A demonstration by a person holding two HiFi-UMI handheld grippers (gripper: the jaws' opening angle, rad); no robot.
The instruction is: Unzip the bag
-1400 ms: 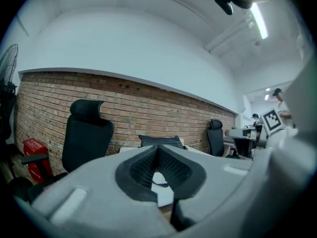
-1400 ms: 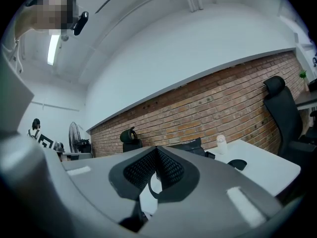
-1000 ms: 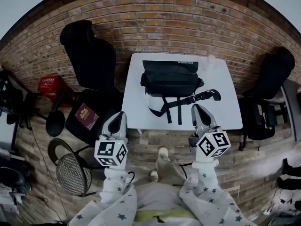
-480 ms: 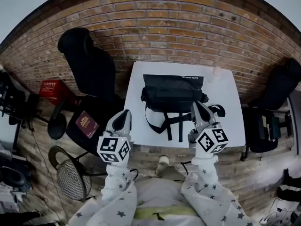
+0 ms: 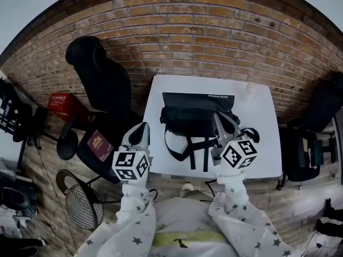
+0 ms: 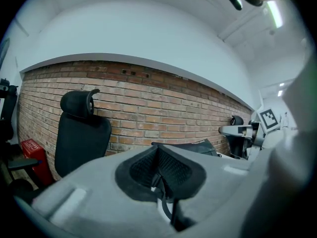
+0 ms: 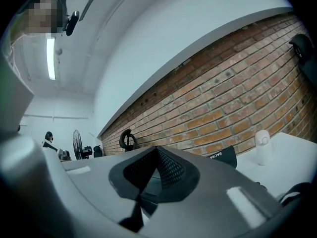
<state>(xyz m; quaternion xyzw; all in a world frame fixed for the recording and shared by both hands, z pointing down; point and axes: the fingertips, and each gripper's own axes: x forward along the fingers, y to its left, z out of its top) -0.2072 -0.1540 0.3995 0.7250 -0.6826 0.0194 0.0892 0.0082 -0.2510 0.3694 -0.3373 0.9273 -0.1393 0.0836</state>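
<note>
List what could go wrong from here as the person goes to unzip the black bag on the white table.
1. Both the left claw and right claw are shut; unless they open, they may just shove the black fabric bag.
2. Nothing pins the bag, so a pull could drag it across the white square table.
3. Its loose black straps sprawl toward the near edge and might snag.

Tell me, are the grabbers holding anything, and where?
Nothing is held. The left gripper and right gripper are both shut and empty; neither grips the black bag.
</note>
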